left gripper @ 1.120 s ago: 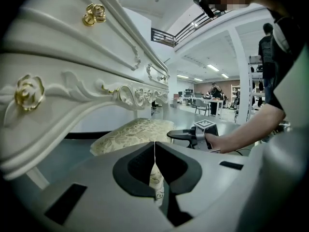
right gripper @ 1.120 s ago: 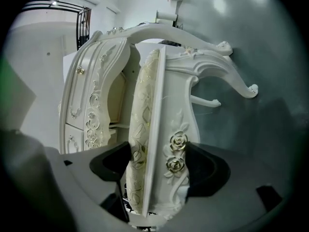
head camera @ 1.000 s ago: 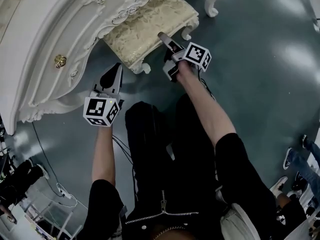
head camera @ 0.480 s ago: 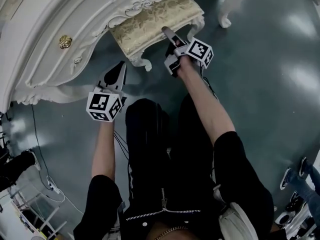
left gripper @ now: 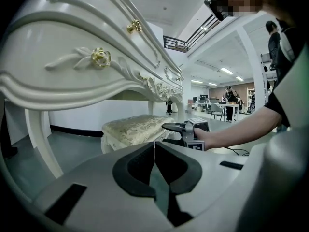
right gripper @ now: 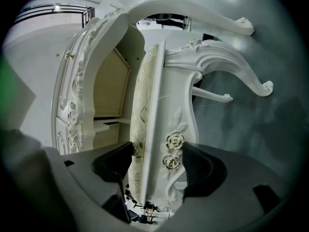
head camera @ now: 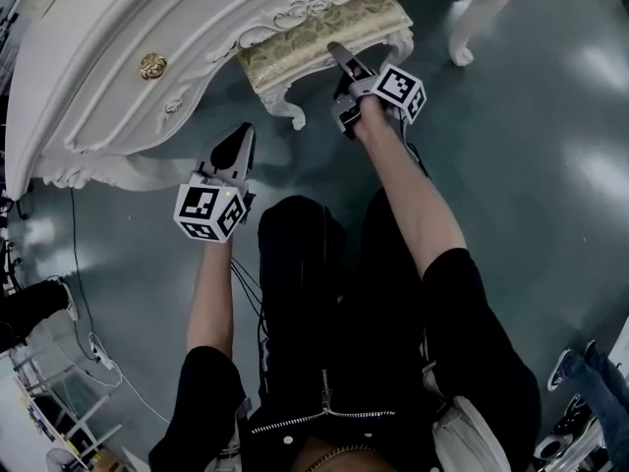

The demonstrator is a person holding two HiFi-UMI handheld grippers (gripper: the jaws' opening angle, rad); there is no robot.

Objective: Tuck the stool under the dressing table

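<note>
The stool (head camera: 324, 37) is standing partly under the dressing table (head camera: 147, 28): the far part of its seat is already lying beneath the carved front rail, while the near edge and near legs are still sticking out over the floor (head camera: 511, 165). The job is looking a little over halfway done; what is left is sliding the stool deeper until the near edge is sitting in line with the table front.

The right gripper (head camera: 342, 77) is clamping the stool's near edge. Its fingers have just been closing, with the cushion rim and rose-carved apron between them. The left gripper (head camera: 239, 141) is hanging near the table's left side, fingers clenched on nothing.

Behind the stool the knee space is looking open. The table's right leg (head camera: 472, 28) is standing just beside the stool's right corner, so a straight push seems wise.
</note>
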